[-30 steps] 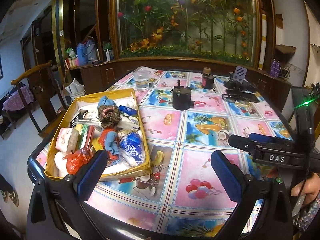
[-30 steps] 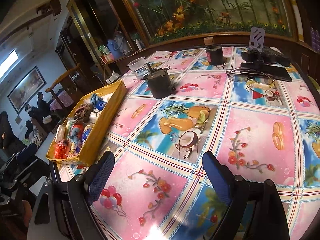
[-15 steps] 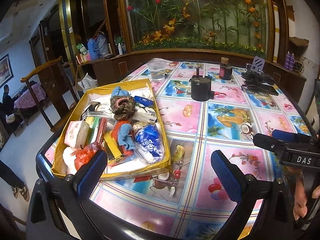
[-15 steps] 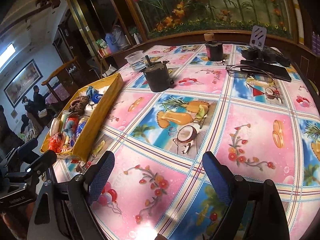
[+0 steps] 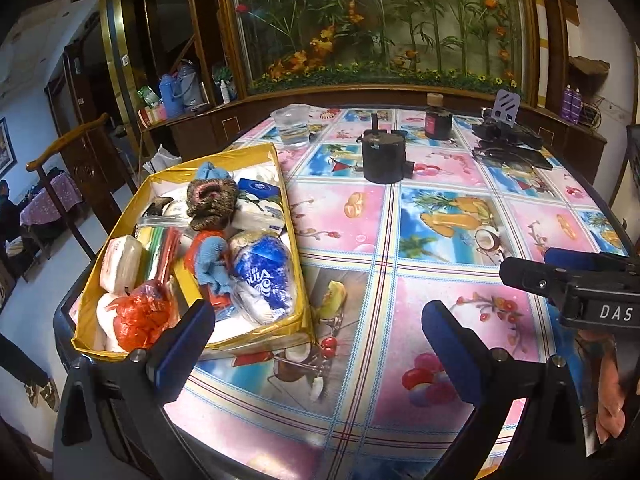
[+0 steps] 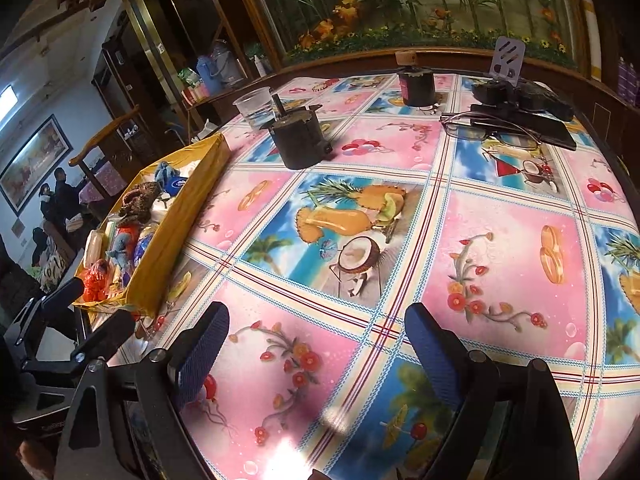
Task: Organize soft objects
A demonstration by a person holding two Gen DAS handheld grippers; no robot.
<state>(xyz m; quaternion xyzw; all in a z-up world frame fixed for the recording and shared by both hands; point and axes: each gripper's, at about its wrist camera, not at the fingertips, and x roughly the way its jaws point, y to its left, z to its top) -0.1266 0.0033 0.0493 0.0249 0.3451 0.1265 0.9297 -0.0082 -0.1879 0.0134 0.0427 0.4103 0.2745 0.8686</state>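
Note:
A yellow box (image 5: 294, 236) at the table's left edge holds several soft things: a brown knitted piece (image 5: 212, 200), a blue knitted piece (image 5: 214, 260), a blue-and-white tissue pack (image 5: 264, 280), a red plastic bag (image 5: 140, 316) and a white roll (image 5: 120, 264). My left gripper (image 5: 316, 344) is open and empty, hovering just in front of the box's near right corner. My right gripper (image 6: 316, 344) is open and empty over the table's near middle. The box (image 6: 176, 220) shows at the left of the right wrist view.
On the patterned tablecloth (image 5: 440, 240) stand a black motor-like cylinder (image 5: 382, 158), a clear plastic cup (image 5: 292, 124), a dark jar (image 5: 438, 120), glasses and black devices (image 5: 508, 140) at the back right. A wooden chair (image 5: 60, 168) stands left of the table.
My left gripper has swung left and closer to the box, which now looms larger. My right gripper has edged slightly forward. Both stay open and empty.

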